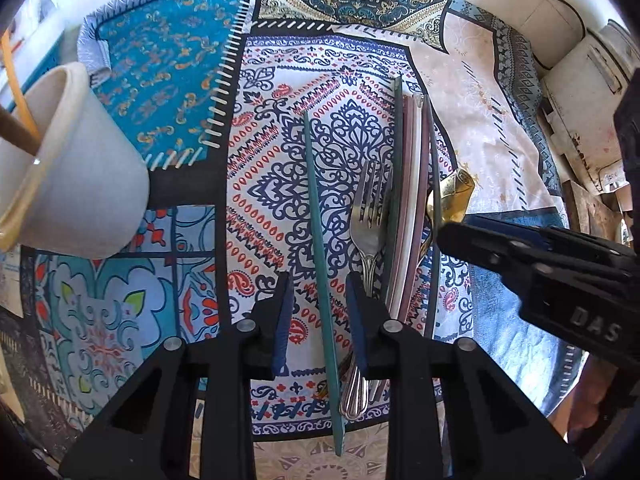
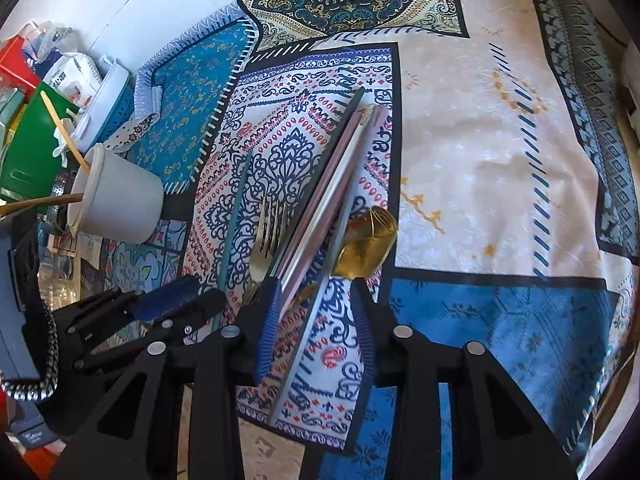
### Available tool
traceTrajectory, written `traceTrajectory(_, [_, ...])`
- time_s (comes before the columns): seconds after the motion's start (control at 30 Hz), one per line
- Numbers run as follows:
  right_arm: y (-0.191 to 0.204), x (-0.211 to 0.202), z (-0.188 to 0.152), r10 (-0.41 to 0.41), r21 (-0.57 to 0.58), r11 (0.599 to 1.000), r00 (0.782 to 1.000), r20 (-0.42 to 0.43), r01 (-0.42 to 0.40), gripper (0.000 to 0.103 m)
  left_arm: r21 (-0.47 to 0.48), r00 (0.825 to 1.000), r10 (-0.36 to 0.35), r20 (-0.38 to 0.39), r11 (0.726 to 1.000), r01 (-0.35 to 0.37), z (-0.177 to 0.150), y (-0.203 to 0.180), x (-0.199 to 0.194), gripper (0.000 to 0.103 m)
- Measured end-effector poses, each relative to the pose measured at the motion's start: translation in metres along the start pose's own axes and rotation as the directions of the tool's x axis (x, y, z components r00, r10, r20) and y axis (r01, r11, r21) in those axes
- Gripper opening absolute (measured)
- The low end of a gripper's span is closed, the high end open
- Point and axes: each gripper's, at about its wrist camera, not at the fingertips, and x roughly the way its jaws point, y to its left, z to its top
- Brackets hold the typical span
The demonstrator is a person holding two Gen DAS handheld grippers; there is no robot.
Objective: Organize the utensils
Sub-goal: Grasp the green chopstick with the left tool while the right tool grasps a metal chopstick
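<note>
Several utensils lie side by side on the patterned cloth (image 1: 280, 128). A teal chopstick (image 1: 318, 240) runs between the blue pads of my left gripper (image 1: 319, 300), which is open and not touching it. Right of it lie a silver fork (image 1: 368, 220), pink chopsticks (image 1: 414, 200), a grey chopstick (image 1: 434, 200) and a gold spoon (image 1: 456, 192). My right gripper (image 2: 316, 300) is open, straddling the grey chopstick (image 2: 316, 312). The pink chopsticks (image 2: 332, 184) run in by its left pad, and the gold spoon (image 2: 368, 236) lies just ahead. A white cup (image 1: 80, 168) holds wooden sticks.
The white cup (image 2: 120, 196) stands at the cloth's left edge. Behind it are a green box (image 2: 28, 152), a blue basket (image 2: 108, 112) and packets. White boxes (image 1: 580, 100) stand beyond the table's right side. The pale patch of cloth (image 2: 480, 140) right of the utensils is bare.
</note>
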Motion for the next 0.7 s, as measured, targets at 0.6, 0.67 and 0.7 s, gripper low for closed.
traceTrajectory(0.6, [-0.004,0.017,0.017,-0.026,0.034,0.999,1.0,-0.011,0.026,0.008,0.135,1.0,-0.011,-0.026,0.991,0.015,0.021,-0.016,0.021,0.008])
traceTrajectory(0.67, [-0.004,0.018,0.018,-0.02,0.038,0.999,1.0,-0.009,0.02,0.007,0.131,0.999,-0.019,-0.039,0.991,0.024,0.026,-0.016,0.024,0.005])
traceTrajectory(0.7, [-0.004,0.02,0.019,-0.016,0.043,0.999,1.0,-0.009,0.016,0.007,0.123,0.998,-0.031,-0.048,0.992,0.036,0.028,-0.013,0.024,0.004])
